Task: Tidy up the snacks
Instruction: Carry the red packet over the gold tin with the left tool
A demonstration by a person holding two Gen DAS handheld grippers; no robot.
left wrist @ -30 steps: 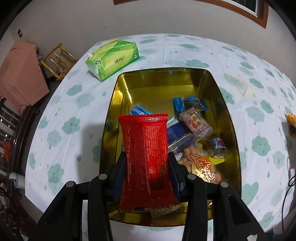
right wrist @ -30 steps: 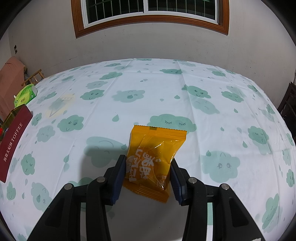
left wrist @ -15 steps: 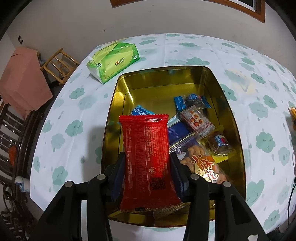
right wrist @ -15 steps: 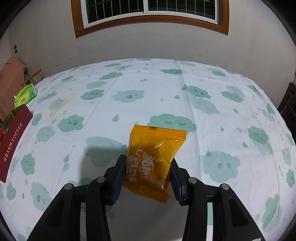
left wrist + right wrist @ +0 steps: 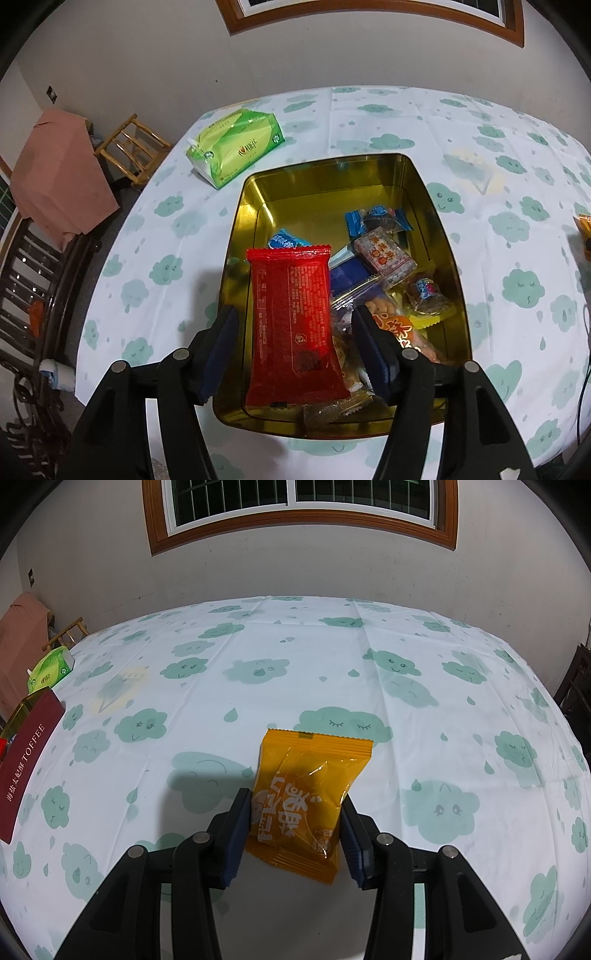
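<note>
A gold tin (image 5: 413,173) sits on the cloud-print tablecloth and holds several wrapped snacks. A red snack packet (image 5: 293,325) lies in the tin's near left part, on the other snacks. My left gripper (image 5: 295,332) is open above it, its pads apart from the packet's sides. My right gripper (image 5: 295,819) is shut on an orange snack packet (image 5: 306,794) and holds it just over the tablecloth. The tin's dark red outer side (image 5: 26,760), printed TOFFEE, shows at the far left of the right wrist view.
A green tissue pack (image 5: 236,147) lies beyond the tin's far left corner; it also shows in the right wrist view (image 5: 50,668). A wooden stool (image 5: 133,147) and a pink-draped object (image 5: 59,184) stand off the table's left. A wall and window (image 5: 295,502) lie behind.
My left gripper has opened and let go of the red packet, which now rests in the tin, and has drawn back and up. The right gripper and orange packet have not moved.
</note>
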